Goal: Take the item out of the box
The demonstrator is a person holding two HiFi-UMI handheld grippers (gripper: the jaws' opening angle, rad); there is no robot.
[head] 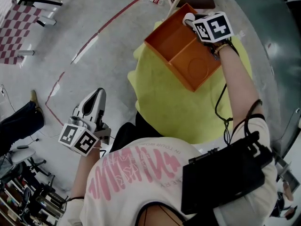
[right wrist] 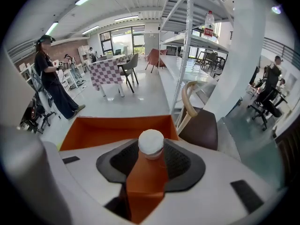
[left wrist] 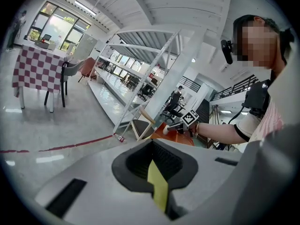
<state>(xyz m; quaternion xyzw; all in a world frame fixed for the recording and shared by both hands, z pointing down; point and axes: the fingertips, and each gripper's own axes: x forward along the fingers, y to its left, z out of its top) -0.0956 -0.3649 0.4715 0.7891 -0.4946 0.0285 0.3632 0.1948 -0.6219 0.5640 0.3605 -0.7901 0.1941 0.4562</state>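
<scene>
An orange open box (head: pixel 175 44) with a divider sits on a yellow cloth (head: pixel 164 100). My right gripper (head: pixel 189 20) reaches over the box's far corner, and a small white-capped item (head: pixel 188 17) sits between its jaws at rim height. In the right gripper view the white cap (right wrist: pixel 151 141) is pinched between the dark pads of the right gripper (right wrist: pixel 151 148), with the box's orange wall (right wrist: pixel 105 128) behind it. My left gripper (head: pixel 96 99) hangs low at the person's left side, over the floor, away from the box. Seen from the left gripper view, the left gripper (left wrist: pixel 153 150) has its jaws together, holding nothing.
Red tape (head: pixel 109 26) lines the grey floor left of the table. A wooden-backed chair (right wrist: pixel 198 125) and tall metal shelving (right wrist: pixel 187 55) stand beyond the box. A checkered-cloth table (head: pixel 19 32) is far left. A person (right wrist: pixel 50 81) stands further off.
</scene>
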